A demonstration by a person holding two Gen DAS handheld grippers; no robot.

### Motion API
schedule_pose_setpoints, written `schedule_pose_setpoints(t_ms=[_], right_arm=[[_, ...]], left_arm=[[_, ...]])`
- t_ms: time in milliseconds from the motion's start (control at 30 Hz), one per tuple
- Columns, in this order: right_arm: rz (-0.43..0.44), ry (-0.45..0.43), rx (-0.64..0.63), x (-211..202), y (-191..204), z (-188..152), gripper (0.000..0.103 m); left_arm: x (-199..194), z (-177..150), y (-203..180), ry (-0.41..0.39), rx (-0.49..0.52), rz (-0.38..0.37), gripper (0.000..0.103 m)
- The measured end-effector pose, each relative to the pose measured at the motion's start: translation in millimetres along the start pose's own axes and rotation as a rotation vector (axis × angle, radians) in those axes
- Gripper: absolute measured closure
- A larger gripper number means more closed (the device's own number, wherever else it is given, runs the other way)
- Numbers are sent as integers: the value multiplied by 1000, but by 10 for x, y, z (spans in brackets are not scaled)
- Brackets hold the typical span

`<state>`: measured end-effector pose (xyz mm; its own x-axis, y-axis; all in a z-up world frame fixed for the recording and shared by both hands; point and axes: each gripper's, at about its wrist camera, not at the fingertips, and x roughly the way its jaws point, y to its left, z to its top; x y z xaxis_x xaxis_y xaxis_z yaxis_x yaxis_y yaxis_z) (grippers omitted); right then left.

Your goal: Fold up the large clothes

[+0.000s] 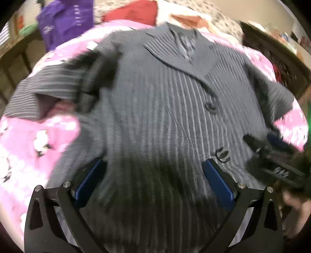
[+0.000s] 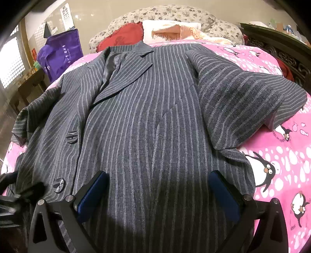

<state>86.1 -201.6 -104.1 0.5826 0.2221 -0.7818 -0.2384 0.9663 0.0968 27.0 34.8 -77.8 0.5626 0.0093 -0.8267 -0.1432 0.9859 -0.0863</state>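
A grey pinstriped jacket (image 2: 147, 120) is lying face up on a pink penguin-print bedspread (image 2: 279, 159), its collar pointing toward the head of the bed and its hem toward the cameras; the short sleeve (image 2: 250, 101) on the right of the right wrist view is lying folded across the bedspread beside the body of the garment, while the other sleeve (image 1: 38, 97) is lying out to the left in the left wrist view (that view is blurred, so fine detail there is hard to read). Two dark buttons (image 2: 72, 137) are showing along the front edge, one above the other.

The right gripper (image 2: 158, 187) is hovering over the lower front of the jacket with its blue-padded fingers (image 2: 91, 192) standing wide apart and nothing between them but the cloth below; whether the pads are touching the fabric cannot be told. The left gripper (image 1: 153, 179) is sitting likewise over the hem area, fingers spread wide and gripping nothing; the right gripper is appearing at the right edge of the left wrist view, near a hand (image 1: 297, 210).

Beyond the collar, a red cushion (image 2: 124, 36), a peach fringed cloth (image 2: 175, 32) and a floral pillow (image 2: 175, 13) are lying at the head of the bed; a purple bag (image 2: 62, 52) is standing to the left.
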Motion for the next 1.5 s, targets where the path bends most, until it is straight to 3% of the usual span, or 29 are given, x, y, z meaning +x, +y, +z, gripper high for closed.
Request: schedule_pose_setpoints(t_ms=[200,433,600,867,1000,1200,1433,1500], right_arm=[[-12,25,-4,-14,3,4,0],[-26,50,-5,-111,9,-90,0],[-42,63,-6,-235,24,-217,0],[-46,75,-6,-220,28,-181,0],[-116,38,-34,-349,96,-3,0],[-80,-15,-65,-405,191,178,0],[-61,-149,-93,-661,334,138,0],[-74,-192,-120,-749,387,151,0]], left_arm=[[-644,233,-66,-132,47,104,0],[-883,290,-165,-175,67,68,0],[-908,374,-186,-206,65,66,0],[-786,403,-103,-180,43,54,0],[-683,383,-14,-160,27,49,0],[-502,301,382,-121,22,90,0],[-348,283,1415,-107,-81,266,0],[-299,282,1656,-98,-121,283,0]])
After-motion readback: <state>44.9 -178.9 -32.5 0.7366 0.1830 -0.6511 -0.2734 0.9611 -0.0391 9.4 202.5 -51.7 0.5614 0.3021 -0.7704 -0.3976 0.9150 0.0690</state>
